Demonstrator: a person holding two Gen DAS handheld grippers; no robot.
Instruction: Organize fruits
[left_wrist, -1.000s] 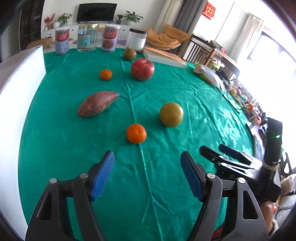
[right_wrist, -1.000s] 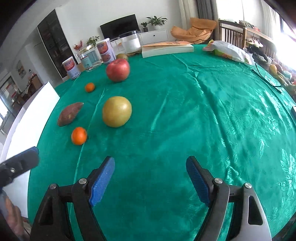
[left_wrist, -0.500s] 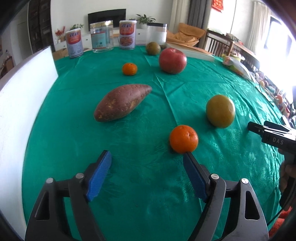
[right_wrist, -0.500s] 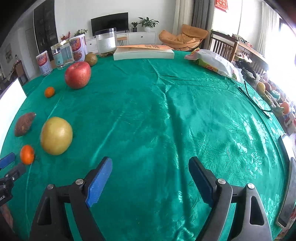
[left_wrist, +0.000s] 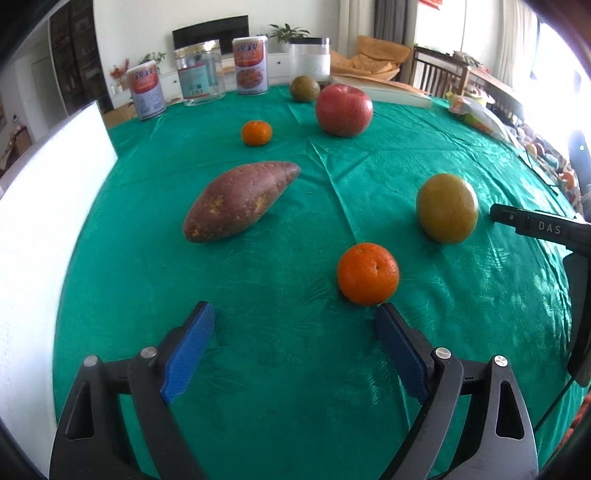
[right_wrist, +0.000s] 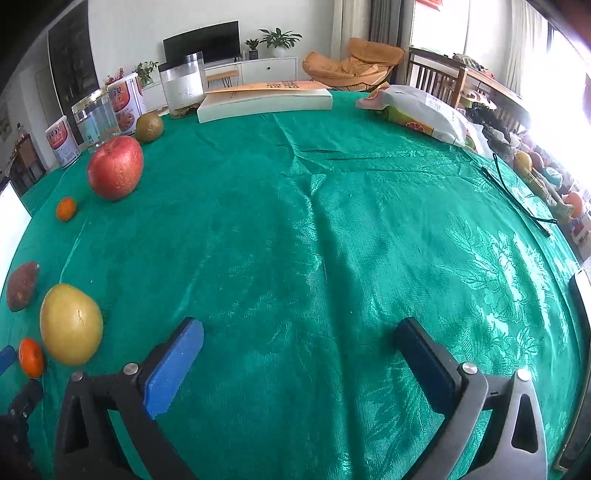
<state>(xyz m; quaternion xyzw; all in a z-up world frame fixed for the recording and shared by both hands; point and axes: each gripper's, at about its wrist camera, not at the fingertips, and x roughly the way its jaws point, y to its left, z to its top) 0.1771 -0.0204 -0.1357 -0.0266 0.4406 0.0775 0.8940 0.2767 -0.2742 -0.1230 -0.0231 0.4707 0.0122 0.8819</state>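
From my left wrist camera only one black finger of the right gripper (left_wrist: 532, 225) pokes in at the right edge; the rest of it is cut off. From the right wrist camera the sweet potato (right_wrist: 22, 286) is clipped by the frame edge, and the near orange (right_wrist: 31, 357) sits half behind the yellow-green fruit (right_wrist: 71, 323). The window glare on the right washes out whatever lies past the table edge, and I cannot read the can labels.

My left gripper (left_wrist: 295, 325) has its jaws spreading wider with nothing between them; its right blue pad (left_wrist: 400, 350) ends just short of the near orange (left_wrist: 368, 273). My right gripper (right_wrist: 299, 341) is also opening, over bare cloth, holding nothing.

The fruit lies loose on the green tablecloth (left_wrist: 295, 369): the sweet potato (left_wrist: 240, 201) to the left, the yellow-green fruit (left_wrist: 447, 208) beside the right gripper's finger, a red apple (left_wrist: 344, 110) and a small orange (left_wrist: 256, 133) further back, and a brownish-green fruit (left_wrist: 304, 88) near the cans (left_wrist: 250, 65) and the clear jars (left_wrist: 199, 72). A white board (left_wrist: 40, 229) stands along the left side. A thick book (right_wrist: 264, 98) and a crinkled snack bag (right_wrist: 417, 110) lie at the far side.

The cloth is glossy, creased, with a woven floral pattern; the potato skin is rough and blotched
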